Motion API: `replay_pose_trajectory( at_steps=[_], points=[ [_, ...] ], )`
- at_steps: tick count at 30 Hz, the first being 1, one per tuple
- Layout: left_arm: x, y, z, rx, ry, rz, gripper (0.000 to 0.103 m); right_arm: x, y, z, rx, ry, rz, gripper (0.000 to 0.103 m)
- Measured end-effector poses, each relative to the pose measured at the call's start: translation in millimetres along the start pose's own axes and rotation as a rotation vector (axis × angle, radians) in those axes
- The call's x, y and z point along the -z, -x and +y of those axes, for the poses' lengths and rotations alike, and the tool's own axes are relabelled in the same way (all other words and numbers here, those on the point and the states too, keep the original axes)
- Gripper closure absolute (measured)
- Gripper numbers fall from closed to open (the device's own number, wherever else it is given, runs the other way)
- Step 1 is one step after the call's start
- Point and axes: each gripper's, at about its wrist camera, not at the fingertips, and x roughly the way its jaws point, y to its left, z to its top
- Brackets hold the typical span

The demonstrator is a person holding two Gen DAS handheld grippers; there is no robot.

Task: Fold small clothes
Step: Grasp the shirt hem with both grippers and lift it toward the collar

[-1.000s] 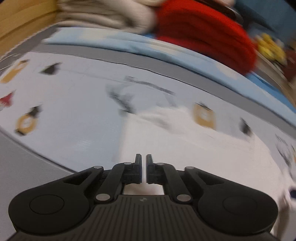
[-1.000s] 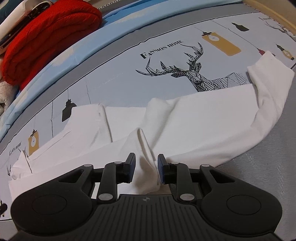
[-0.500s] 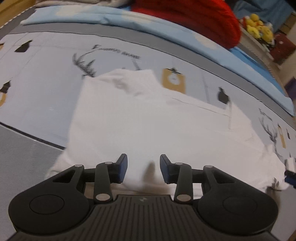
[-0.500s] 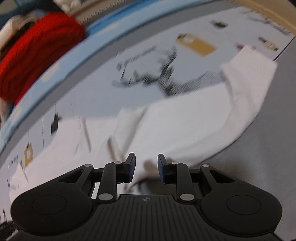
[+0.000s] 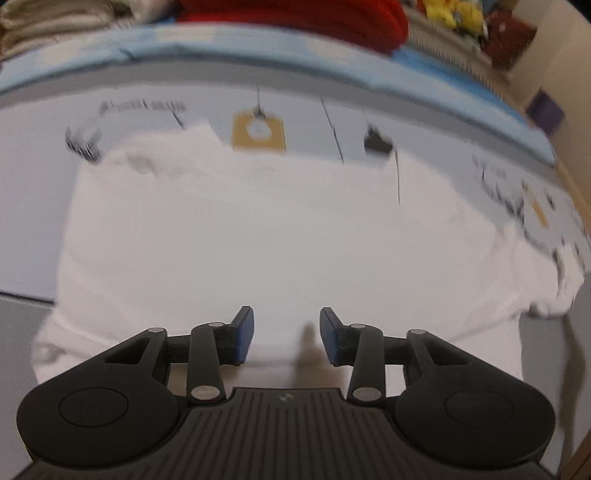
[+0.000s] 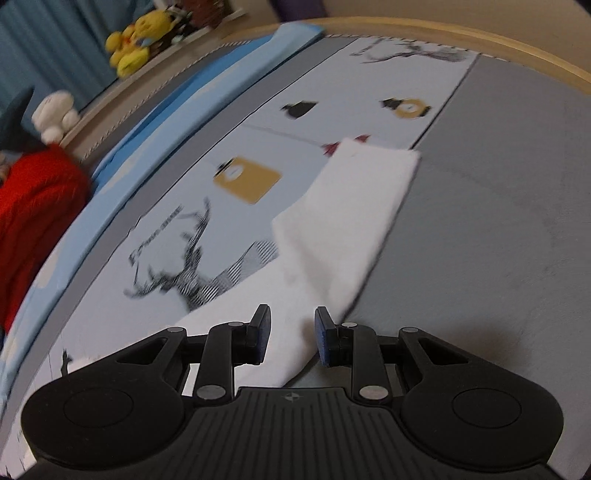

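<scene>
A white garment (image 5: pixel 266 236) lies spread flat on a printed bedsheet (image 5: pixel 33 177). My left gripper (image 5: pixel 286 334) is open, its jaws apart just over the garment's near edge, holding nothing. In the right wrist view a white sleeve (image 6: pixel 351 221) stretches away to the upper right, over the sheet's grey border (image 6: pixel 498 229). My right gripper (image 6: pixel 291 338) is open, low over the base of that sleeve, with cloth showing between the jaws but not pinched. Both views are blurred by motion.
A red knitted blanket (image 5: pixel 295 18) lies at the back of the bed, also at the left of the right wrist view (image 6: pixel 33 221). Yellow plush toys (image 6: pixel 136 40) sit on a ledge behind. The wooden bed frame (image 6: pixel 480 37) curves along the far edge.
My left gripper went from shut to open and moved over the garment's near edge. My right gripper stayed open and swung right, toward the sleeve.
</scene>
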Motion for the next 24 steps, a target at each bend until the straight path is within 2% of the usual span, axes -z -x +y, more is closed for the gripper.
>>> replay_pose_trajectory(
  at_steps=[2,5,7,11,16,19,22,23,24],
  points=[
    [6.0,-13.8,-0.7,-0.010,-0.007,0.068,0.053,-6.6,0.5,-12.5,-0.002,-0.031,-0.019,0.076],
    [9.9,-15.8,-7.3,-0.031,-0.061,0.059,0.050,-16.8,-4.7,-32.2,-0.006,-0.085,-0.040,0.076],
    [11.0,-15.3,-8.8,-0.025,-0.066,0.059,0.046,-22.5,-12.1,-45.4,-0.012,-0.126,-0.042,0.076],
    [13.7,-18.4,-11.6,-0.031,-0.097,0.057,0.044,-29.7,-33.4,-66.3,-0.021,-0.208,-0.035,0.075],
    [11.8,-19.0,-10.6,-0.021,-0.095,0.059,0.043,-32.1,-64.8,-70.9,-0.026,-0.233,-0.026,0.071],
    [10.9,-18.3,-9.8,-0.015,-0.086,0.062,0.043,-28.8,-78.6,-72.0,0.006,-0.235,-0.016,0.071],
    [10.2,-17.7,-9.2,-0.011,-0.084,0.063,0.042,-26.2,-81.7,-63.8,0.034,-0.194,-0.053,0.072],
    [9.7,-17.2,-8.4,-0.008,-0.082,0.063,0.042,-26.8,-82.1,-60.6,0.042,-0.179,-0.061,0.080],
    [9.2,-16.7,-7.4,-0.005,-0.079,0.063,0.042,-27.1,-81.9,-58.2,0.034,-0.170,-0.069,0.099]
  ],
)
